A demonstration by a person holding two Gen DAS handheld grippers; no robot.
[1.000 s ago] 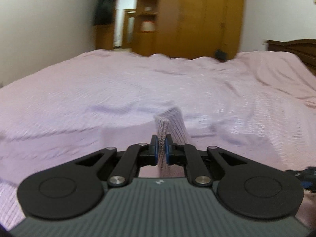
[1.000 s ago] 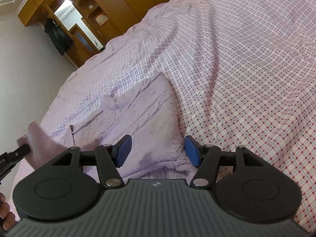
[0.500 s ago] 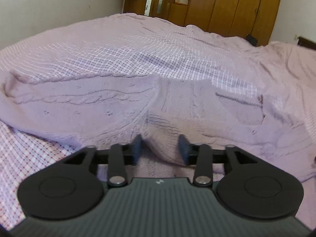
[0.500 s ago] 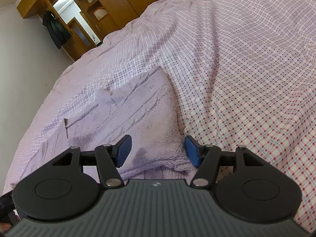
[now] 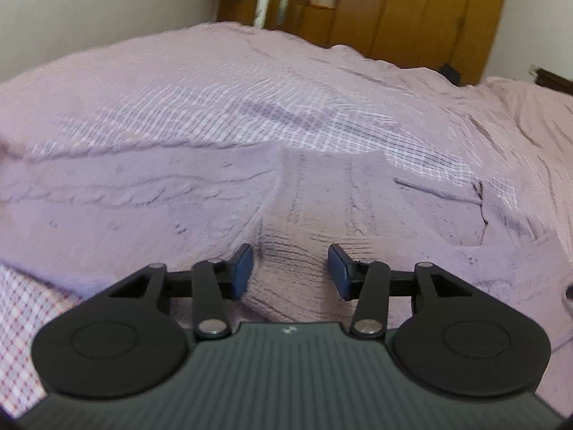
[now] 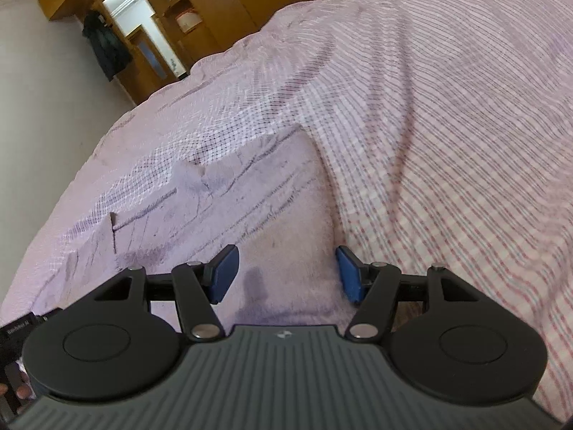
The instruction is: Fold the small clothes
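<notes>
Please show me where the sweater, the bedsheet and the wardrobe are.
sweater (image 5: pixel 150 193): left wrist view, on its cable-knit body.
bedsheet (image 6: pixel 447 114): right wrist view, on the bare checked cloth.
wardrobe (image 5: pixel 422 7): left wrist view, on a wooden door.

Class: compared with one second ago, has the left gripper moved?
Yes. The left gripper opened, released the sweater and tilted downward; the wardrobe now sits higher in view.

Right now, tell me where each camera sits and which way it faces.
Left wrist: on the left gripper, low over the pale purple cable-knit sweater, facing the brown wooden wardrobe; open blue fingers show.
Right wrist: on the right gripper, looking down the checked pink bedsheet; open fingers show.
Shared: sweater, bedsheet, wardrobe.
</notes>
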